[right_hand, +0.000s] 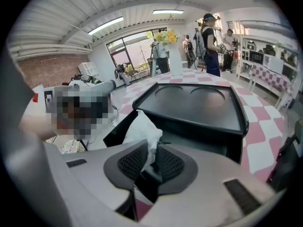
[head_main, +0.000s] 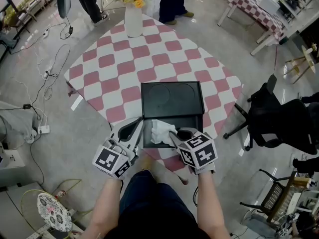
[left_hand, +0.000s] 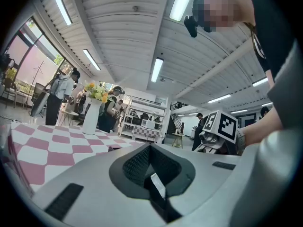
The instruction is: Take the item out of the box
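Both jaws of my right gripper (head_main: 172, 132) clamp the crumpled white bag (head_main: 159, 130) at the open black box (head_main: 198, 106); my left gripper (head_main: 135, 125) sits closed, empty, beside it.

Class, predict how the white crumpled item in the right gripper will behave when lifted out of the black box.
Probably floppy: the white item is creased and bunched where the right gripper pinches it. Likely light, since a pinch on one thin fold seems to carry it. Being thin, it might tear if tugged.
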The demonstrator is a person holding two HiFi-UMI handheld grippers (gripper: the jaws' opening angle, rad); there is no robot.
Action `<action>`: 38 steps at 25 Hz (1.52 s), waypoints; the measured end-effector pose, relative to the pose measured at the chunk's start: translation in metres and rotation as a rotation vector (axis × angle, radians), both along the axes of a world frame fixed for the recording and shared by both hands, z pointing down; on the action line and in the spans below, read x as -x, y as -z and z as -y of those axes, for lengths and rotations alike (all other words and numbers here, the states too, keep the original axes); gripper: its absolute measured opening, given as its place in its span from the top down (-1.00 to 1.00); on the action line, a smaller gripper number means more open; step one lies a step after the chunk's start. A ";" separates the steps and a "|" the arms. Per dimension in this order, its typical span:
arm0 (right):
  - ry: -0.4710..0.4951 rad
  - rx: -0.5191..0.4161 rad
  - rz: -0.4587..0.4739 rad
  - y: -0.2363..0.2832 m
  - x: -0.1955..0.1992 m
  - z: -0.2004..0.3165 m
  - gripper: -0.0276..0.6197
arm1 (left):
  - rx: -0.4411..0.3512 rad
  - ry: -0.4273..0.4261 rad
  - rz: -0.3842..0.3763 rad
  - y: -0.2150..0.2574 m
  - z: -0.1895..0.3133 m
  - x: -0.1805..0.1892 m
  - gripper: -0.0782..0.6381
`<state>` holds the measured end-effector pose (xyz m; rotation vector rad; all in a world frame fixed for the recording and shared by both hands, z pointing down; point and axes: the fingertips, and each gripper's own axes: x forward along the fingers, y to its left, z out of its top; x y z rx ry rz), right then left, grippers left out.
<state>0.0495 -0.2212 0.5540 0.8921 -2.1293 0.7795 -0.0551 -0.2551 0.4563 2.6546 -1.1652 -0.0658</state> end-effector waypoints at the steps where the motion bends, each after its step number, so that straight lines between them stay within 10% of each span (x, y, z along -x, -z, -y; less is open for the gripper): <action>1: -0.005 -0.009 0.003 0.002 -0.001 -0.001 0.72 | -0.002 0.002 0.000 0.001 -0.002 0.000 0.78; 38: -0.245 -0.306 0.202 0.074 -0.034 -0.031 0.73 | -0.019 0.071 0.024 0.013 -0.061 0.010 0.78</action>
